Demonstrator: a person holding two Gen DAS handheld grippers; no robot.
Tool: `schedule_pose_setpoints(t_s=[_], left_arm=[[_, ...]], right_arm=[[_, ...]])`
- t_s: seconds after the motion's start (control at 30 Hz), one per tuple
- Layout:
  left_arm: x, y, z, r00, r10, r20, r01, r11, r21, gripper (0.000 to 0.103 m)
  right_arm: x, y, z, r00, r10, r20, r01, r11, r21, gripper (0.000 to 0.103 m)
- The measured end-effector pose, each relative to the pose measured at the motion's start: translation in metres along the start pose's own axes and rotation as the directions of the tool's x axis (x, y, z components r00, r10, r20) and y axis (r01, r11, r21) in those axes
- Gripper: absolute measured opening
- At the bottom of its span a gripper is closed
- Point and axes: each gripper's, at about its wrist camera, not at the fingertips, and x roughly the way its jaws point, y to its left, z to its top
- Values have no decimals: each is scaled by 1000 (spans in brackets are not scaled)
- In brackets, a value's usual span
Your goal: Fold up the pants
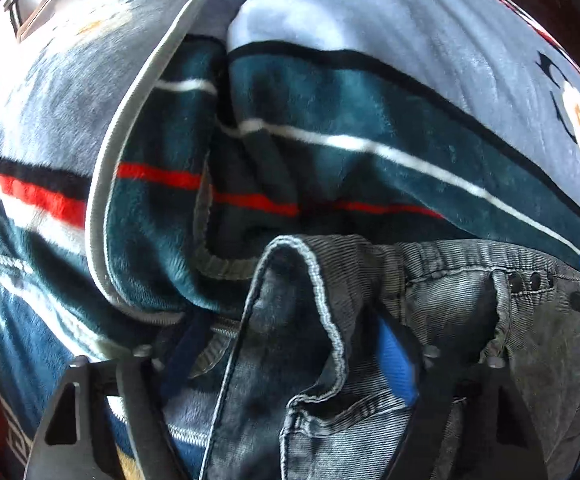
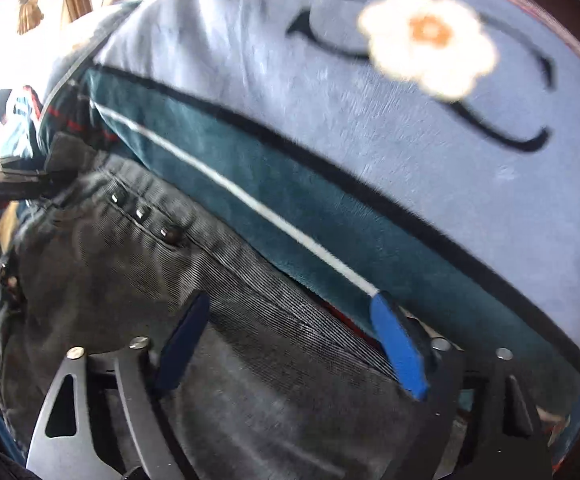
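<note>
A: Well, starting on the left: the left gripper (image 1: 286, 364) has its blue pads spread wide, with a bunched edge of the grey corduroy pants (image 1: 470, 320) rising between them; whether the pads truly pinch that cloth, I cannot tell.

B: And under it?

A: A plush blanket (image 1: 290, 128), teal with red and white stripes and a pale blue field; a folded flap with a grey binding (image 1: 106, 184) lies over its left part; the pants rest on the blanket at the near edge.

B: Further right?

A: Three dark studs (image 2: 142, 213) sit in a row near the pants' seam; the right gripper (image 2: 294, 348) stands wide apart too, its left pad (image 2: 184, 344) resting on the corduroy, its right pad (image 2: 400, 354) at the cloth's edge against the blanket; a white flower (image 2: 430, 42) with an orange centre shows on the pale blue beyond.
</note>
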Motion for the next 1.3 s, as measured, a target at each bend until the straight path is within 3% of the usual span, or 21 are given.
schedule_pose_setpoints(t_s=[0.03,0.13,0.2,0.23,0.27,0.3,0.37,0.43,0.63,0.83,0.93,1.13,1.3], left_arm=[[-1,-2,1,1000,-11,5,11,1000,14,54],[-8,-7,6,999,-48,1,48,998,51,21],[-16,-10,9,998,-61,7,60,995,85,21],[-22,-11,10,997,-70,16,68,993,97,20],[-27,-12,10,996,-83,25,80,992,98,20],[-34,-13,12,995,-96,33,92,991,95,20],[-47,-11,10,992,-119,46,114,989,95,20],[-59,-11,9,989,-136,60,129,986,105,20],[-107,4,-5,973,-210,97,202,976,85,20],[-163,30,-36,939,-317,135,310,948,74,20],[-180,24,-53,929,-350,122,340,935,98,20],[-198,34,-112,941,-332,59,319,933,170,20],[-185,32,-173,958,-282,-52,286,922,263,20]], right_arm=[[8,-2,0,999,14,-30,-14,1000,-11,77],[18,-7,-1,998,26,-64,-30,998,-58,77],[18,-13,1,996,50,-75,-55,997,-59,75],[16,-16,1,995,59,-79,-63,997,-49,58],[15,-19,1,993,81,-86,-84,996,-36,27],[14,-21,1,988,120,-99,-123,992,-21,20],[8,-15,-1,991,96,-94,-102,993,-63,13],[1,-10,-4,992,81,-99,-90,992,-92,11],[-52,0,-11,998,63,-5,-63,991,-119,10],[-131,25,-52,985,145,89,-131,980,-148,10],[-150,36,-78,976,189,109,-173,974,-144,10],[-171,88,-129,948,295,118,-282,953,-112,10],[-158,116,-181,937,341,75,-340,940,-20,10]])
